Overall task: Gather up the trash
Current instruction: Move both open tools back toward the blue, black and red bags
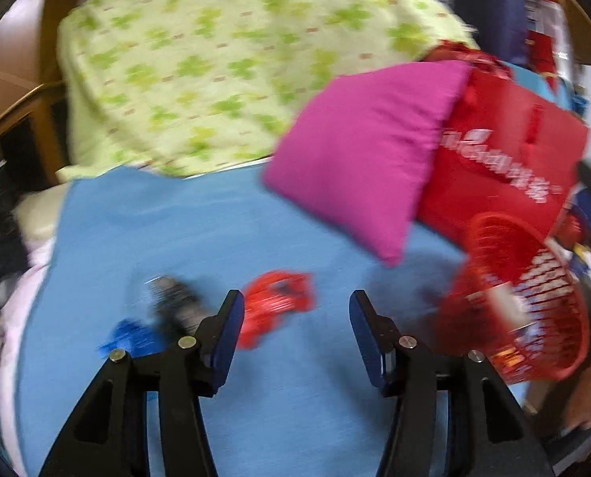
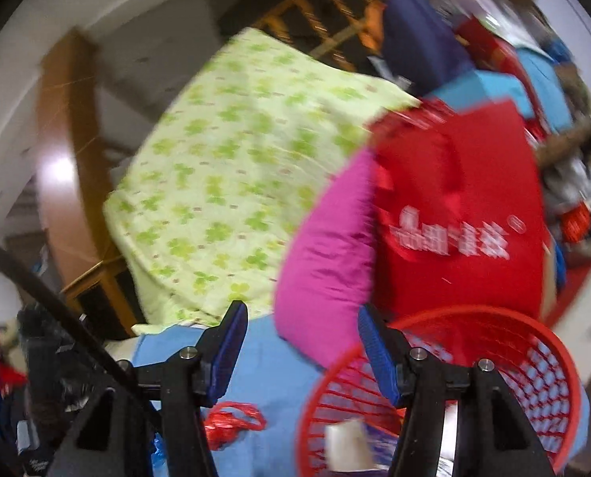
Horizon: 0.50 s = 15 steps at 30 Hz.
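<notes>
Two views, both blurred. From the left wrist, the left gripper (image 1: pixel 296 314) holds its fingers apart over a blue sheet (image 1: pixel 176 230), gripping nothing; a crumpled red wrapper (image 1: pixel 277 304) lies on the sheet just beyond them, with a dark wrapper (image 1: pixel 176 302) and a blue scrap (image 1: pixel 130 340) to its left. At right a red basket (image 1: pixel 534 306) holds packets. From the right wrist, the right gripper (image 2: pixel 302 336) also has its fingers spread and empty above the red basket (image 2: pixel 534 361), which contains a white scrap (image 2: pixel 347 443); the red wrapper (image 2: pixel 232 423) lies beside it.

A cluttered home bedroom; blue sheet (image 1: pixel 255 230), clover-print quilt (image 1: pixel 224 59), magenta pillow (image 1: pixel 359 151).
</notes>
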Available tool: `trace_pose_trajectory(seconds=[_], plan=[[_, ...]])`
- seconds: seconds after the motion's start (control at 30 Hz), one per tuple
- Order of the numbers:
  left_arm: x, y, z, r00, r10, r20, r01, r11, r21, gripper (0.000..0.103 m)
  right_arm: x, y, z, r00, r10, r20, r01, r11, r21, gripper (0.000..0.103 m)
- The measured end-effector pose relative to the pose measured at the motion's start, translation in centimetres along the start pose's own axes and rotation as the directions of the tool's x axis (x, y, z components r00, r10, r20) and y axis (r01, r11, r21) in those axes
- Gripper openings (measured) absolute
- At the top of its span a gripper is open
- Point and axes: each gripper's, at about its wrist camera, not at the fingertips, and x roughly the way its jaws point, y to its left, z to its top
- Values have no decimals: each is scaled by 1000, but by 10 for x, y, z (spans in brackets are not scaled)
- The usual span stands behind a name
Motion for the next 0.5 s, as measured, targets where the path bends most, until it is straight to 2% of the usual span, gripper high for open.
trace_pose_trajectory(seconds=[0.1, 0.23, 0.37, 0.5], plan=[[-3, 38, -17, 995, 103, -8, -103, 994, -30, 56, -1, 37, -10, 996, 86, 10, -85, 993, -81, 62], [-5, 91, -42, 980, 194, -46, -198, 973, -116, 56, 11, 79, -31, 986, 157, -53, -163, 974, -158, 62], [-1, 123, -63, 968, 236, -82, -247, 952, -182, 56, 33, 106, -51, 967, 194, -162, -220, 962, -159, 62], [10, 140, -79, 963, 246, -107, -265, 939, -219, 56, 60, 113, -70, 940, 191, -282, -228, 968, -103, 62]])
